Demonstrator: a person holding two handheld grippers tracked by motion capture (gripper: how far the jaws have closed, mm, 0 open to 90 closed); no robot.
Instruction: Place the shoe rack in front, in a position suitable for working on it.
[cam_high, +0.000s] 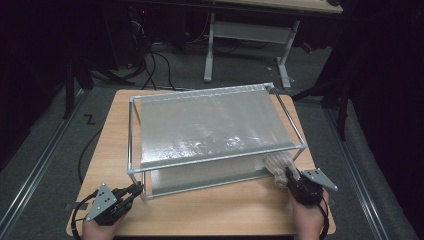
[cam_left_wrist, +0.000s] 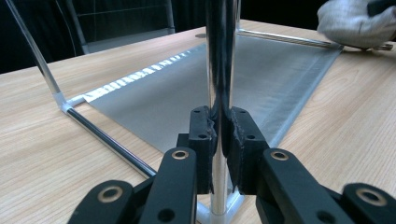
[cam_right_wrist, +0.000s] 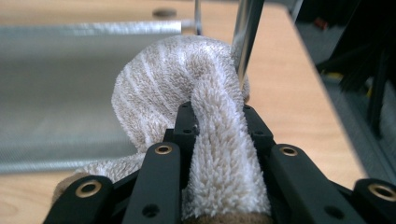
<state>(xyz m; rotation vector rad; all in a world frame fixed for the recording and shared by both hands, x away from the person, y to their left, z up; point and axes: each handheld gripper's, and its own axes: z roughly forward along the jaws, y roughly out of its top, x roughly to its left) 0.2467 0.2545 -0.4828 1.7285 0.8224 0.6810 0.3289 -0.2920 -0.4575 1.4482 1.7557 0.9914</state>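
**Rack post clamped, towel pinched at the near right corner**

I see the two-tier metal rack (cam_high: 131, 131), chrome tubes with grey mesh shelves, standing upright across the middle of the table. Its near left post (cam_left_wrist: 220, 56) sits clamped between my left jaws. The beige striped towel (cam_right_wrist: 187, 79), fluffy and bunched, lies on the lower shelf (cam_left_wrist: 187, 88) at its near right corner, against the post there, pinched in my right jaws.

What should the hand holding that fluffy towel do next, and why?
Probably push the towel further in onto the lower grey shelf. The right gripper is shut on it at the rack's front right corner, with much of it still bunched at the shelf's edge, while the left gripper clamps the front left post, steadying the rack.
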